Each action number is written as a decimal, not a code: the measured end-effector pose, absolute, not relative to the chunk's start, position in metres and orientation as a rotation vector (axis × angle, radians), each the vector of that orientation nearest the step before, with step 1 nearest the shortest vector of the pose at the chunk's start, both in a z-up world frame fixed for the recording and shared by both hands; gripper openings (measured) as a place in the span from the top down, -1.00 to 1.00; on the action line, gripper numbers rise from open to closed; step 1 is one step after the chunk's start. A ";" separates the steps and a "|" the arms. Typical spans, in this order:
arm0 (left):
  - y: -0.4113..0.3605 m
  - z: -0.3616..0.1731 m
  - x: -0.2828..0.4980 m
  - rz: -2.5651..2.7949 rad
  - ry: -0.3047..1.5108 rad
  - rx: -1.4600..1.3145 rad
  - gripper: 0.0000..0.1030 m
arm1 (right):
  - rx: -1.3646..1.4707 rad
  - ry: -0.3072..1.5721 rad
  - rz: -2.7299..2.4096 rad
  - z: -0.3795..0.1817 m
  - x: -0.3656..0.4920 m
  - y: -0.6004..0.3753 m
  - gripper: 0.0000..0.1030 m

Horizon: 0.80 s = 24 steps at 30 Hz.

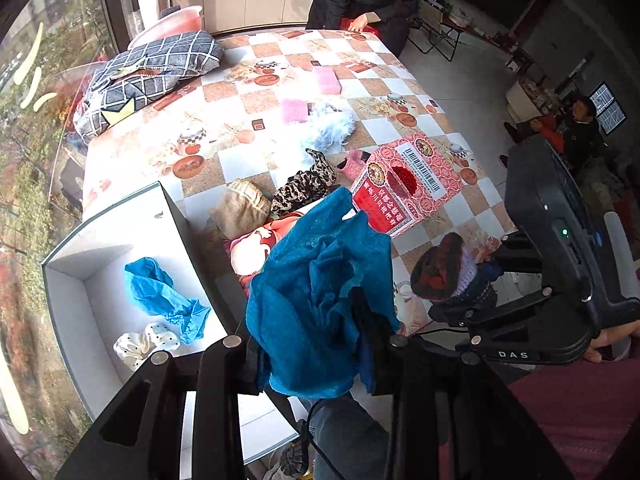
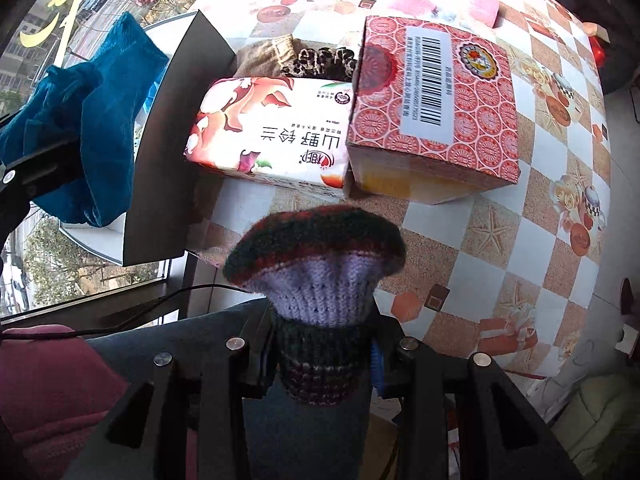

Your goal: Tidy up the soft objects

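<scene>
2 claws hold 1 item each: teal cloth (image 1: 316, 292), knit sock (image 2: 316, 276).

Right gripper (image 2: 320, 360) is clamping a knitted hat (image 2: 316, 264) above the table (image 2: 500, 240); left gripper is holding a blue cloth (image 2: 92, 120) beside the white box (image 2: 168, 152).

A red patterned carton (image 2: 434, 92) sits beside what looks like a tissue pack (image 2: 272, 132).

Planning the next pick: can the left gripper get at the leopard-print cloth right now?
Probably not yet. The left gripper is shut on the blue towel, so its jaws are occupied. The leopard-print cloth itself lies uncovered on the table between the beige knit piece and the red carton.
</scene>
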<state>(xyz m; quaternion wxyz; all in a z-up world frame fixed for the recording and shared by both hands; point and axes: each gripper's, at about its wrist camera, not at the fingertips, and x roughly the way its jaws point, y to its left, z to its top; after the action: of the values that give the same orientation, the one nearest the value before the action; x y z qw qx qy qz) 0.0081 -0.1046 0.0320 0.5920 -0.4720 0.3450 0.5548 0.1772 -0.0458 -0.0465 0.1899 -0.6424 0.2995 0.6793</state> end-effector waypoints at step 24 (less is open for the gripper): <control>-0.184 0.001 -0.074 1.648 0.686 -1.331 0.29 | -1.928 0.429 2.124 0.000 0.030 -0.073 0.28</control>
<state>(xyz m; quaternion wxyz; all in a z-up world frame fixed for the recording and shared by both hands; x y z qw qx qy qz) -0.0741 -0.1843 0.0013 0.4416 -0.5362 0.2766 0.6641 0.0305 -0.0733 0.0002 0.1206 -0.6599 0.1469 0.7270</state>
